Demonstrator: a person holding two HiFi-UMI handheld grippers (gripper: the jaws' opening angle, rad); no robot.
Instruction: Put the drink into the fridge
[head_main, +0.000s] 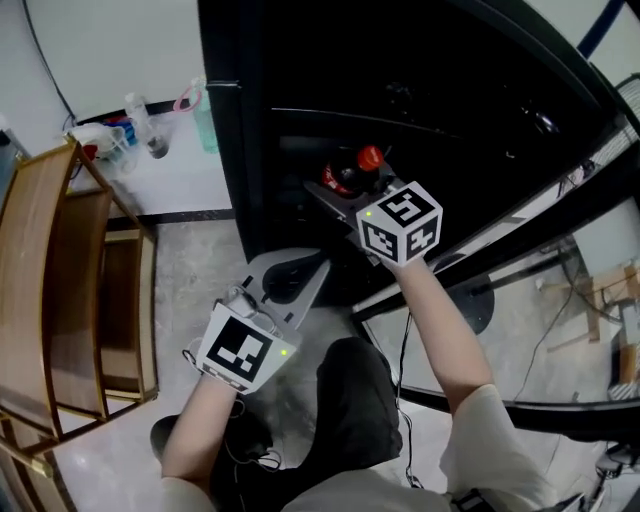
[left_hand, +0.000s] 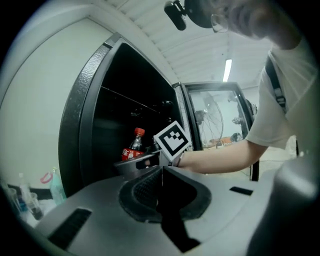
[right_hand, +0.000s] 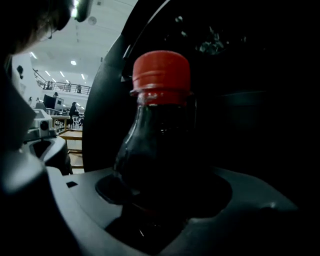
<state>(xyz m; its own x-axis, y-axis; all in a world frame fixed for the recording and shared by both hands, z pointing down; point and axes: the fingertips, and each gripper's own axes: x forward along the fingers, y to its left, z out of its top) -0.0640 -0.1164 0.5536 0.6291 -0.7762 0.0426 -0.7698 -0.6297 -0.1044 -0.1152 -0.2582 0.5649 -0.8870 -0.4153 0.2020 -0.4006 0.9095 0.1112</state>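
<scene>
Right gripper (right_hand: 160, 200) clamped on drink (right_hand: 160, 145): upright plastic bottle, dark cola, rounded shoulders, ribbed red cap (right_hand: 161, 72). Bottle held at mouth of fridge (head_main: 225, 150), whose black shell has a pebbled texture and whose interior is dark. Whether bottle base rests on shelf: cannot tell. Thin wire shelf edge (head_main: 400, 118) above bottle, open dark space around cap. Glass door (left_hand: 215, 115) swung wide on right. Left gripper (left_hand: 161, 187) grey, matte, jaws together, nothing between, hanging low outside fridge, below and left of the right one. Slatted wooden rack (head_main: 60, 280) at far left, pale floor (head_main: 190, 270) between.
</scene>
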